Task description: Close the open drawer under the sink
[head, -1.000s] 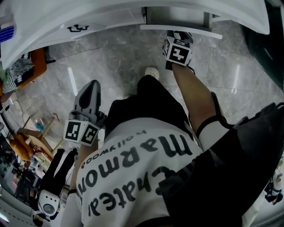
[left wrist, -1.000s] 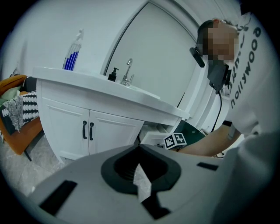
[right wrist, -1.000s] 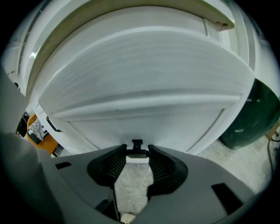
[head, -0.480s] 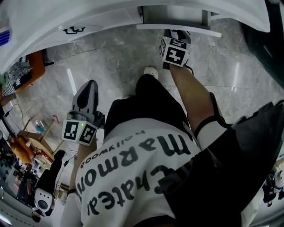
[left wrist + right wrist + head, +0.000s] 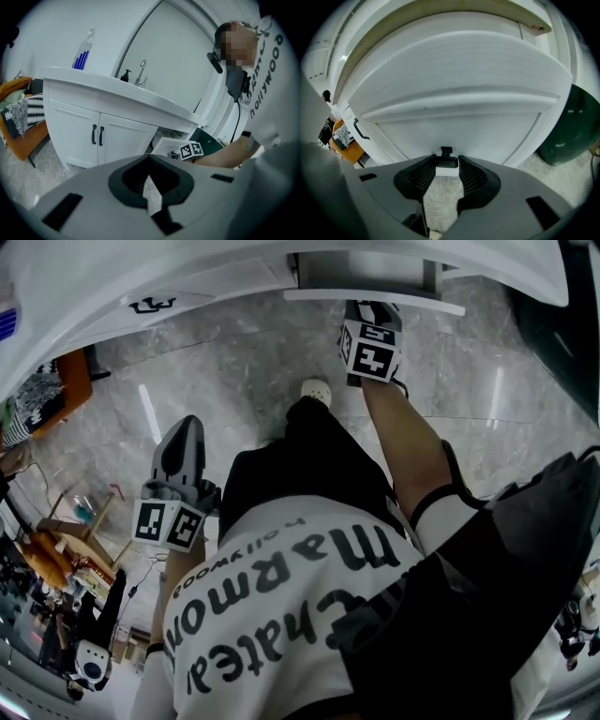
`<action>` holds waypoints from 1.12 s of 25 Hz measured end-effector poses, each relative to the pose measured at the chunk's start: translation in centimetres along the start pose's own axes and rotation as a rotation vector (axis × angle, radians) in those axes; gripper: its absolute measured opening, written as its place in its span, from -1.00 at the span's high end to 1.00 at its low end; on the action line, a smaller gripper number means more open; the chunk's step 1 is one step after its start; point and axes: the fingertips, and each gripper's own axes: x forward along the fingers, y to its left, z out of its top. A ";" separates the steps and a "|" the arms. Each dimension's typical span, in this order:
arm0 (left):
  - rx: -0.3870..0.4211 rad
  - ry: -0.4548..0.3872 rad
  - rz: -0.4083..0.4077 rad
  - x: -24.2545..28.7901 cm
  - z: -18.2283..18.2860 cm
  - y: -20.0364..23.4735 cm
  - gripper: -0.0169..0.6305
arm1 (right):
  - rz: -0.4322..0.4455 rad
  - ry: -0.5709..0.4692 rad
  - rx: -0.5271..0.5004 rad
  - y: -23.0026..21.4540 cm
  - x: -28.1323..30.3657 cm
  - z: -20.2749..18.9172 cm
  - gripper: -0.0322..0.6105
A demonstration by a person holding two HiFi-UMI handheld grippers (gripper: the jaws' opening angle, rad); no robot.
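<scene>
At the drawer front: over the last second we see almost nothing shift. The right claw sits against the same spot in the head view, and the slight slide of the scene looks like our own head moving.
Drawer: it still stands pulled out of the sink cabinet, with its side walls showing behind the front panel, just as a second ago.
Right claw: the one real change is here. Its jaws are spread wide and are now drawing inward, with the drawer's small black handle between the tips. We cannot see the pads pressing on it yet.
What that means: we judge the closing push has not begun. The claw is settling on the handle, so the whole travel back into the cabinet is still to do.
Drawer relative to right claw: the front panel fills the right gripper view just ahead of the tips, and its lower edge crosses the gap between them. The handle is at the tips and the grey floor shows below.
Left claw: it hangs well apart from the drawer, low at our left side over the floor. Its jaws are pressed nearly together on nothing, with only a sliver of light between them. The open drawer lies off to its right, beyond the cabinet doors.
</scene>
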 end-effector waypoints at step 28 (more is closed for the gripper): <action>-0.103 0.061 0.136 -1.4 0.1 3.1 0.92 | -0.004 -0.062 0.046 -0.9 5.2 6.5 0.43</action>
